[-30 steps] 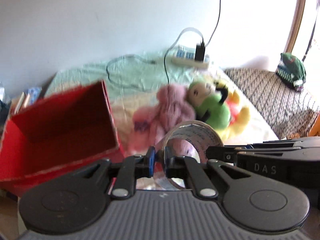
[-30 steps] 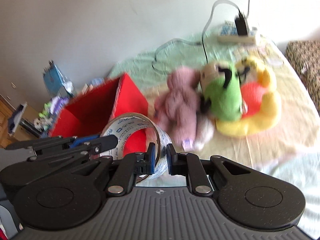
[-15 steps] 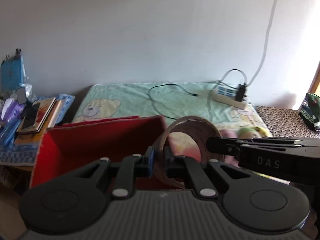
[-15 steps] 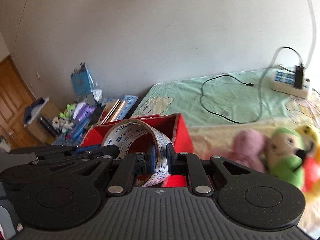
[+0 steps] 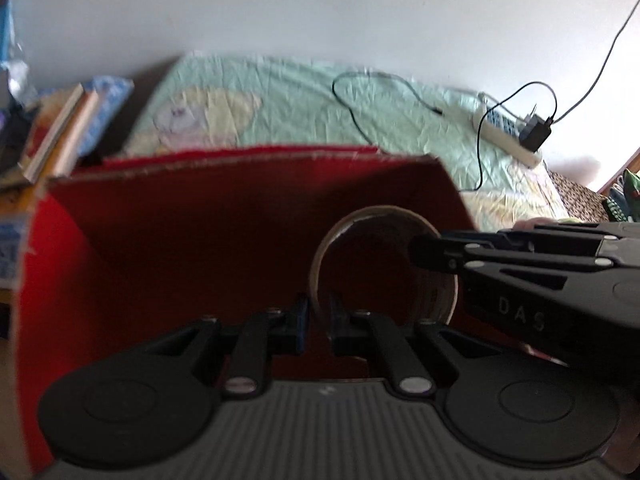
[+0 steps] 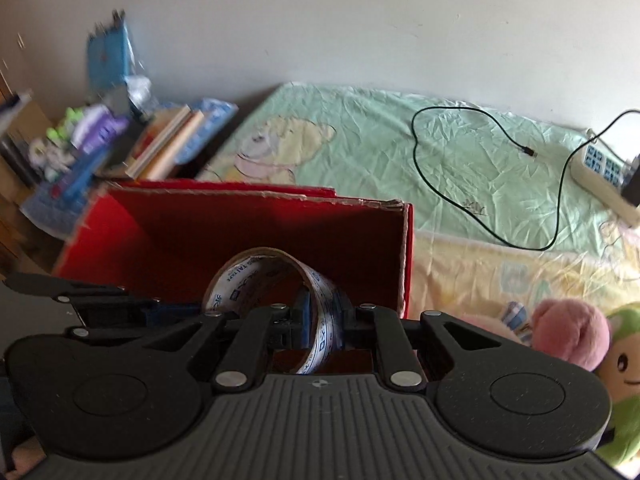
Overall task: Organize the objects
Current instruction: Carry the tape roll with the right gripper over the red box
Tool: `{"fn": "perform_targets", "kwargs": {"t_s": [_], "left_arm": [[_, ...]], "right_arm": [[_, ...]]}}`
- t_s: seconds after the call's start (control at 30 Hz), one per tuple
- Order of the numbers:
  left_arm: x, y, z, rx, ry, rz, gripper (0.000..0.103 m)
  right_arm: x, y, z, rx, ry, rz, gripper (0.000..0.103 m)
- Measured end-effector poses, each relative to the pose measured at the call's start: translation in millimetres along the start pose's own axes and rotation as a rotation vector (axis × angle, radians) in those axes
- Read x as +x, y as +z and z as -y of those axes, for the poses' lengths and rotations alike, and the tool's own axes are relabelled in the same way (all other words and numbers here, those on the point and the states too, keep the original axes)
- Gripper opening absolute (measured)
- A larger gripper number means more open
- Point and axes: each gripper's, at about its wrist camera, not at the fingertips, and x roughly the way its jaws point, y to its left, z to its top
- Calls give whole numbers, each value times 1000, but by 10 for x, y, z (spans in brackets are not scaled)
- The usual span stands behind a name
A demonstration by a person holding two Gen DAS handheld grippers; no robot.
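Both grippers, left gripper (image 5: 318,320) and right gripper (image 6: 322,322), have carried the tape roll (image 6: 276,292) from above the plush toys to lower-centre frame, over the red box (image 6: 248,232); each stays clenched on its rim, so release looks next.

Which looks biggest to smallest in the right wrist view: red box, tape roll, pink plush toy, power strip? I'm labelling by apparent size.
1. red box
2. tape roll, though it sits closest to the camera, which inflates it
3. pink plush toy, partly hidden
4. power strip, farthest away, cut by the edge
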Motion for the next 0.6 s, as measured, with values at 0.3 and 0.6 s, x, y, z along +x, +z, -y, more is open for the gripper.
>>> {"fn": "perform_targets", "kwargs": {"t_s": [0.3,0.6], "left_arm": [[325,127,-174,-47,-69,-87,4],[352,144,-157,-35,-85,-80,4]], "right_arm": [[220,-16,55,42,-62,3,15],[170,-28,121,112,-57,69,21]]}}
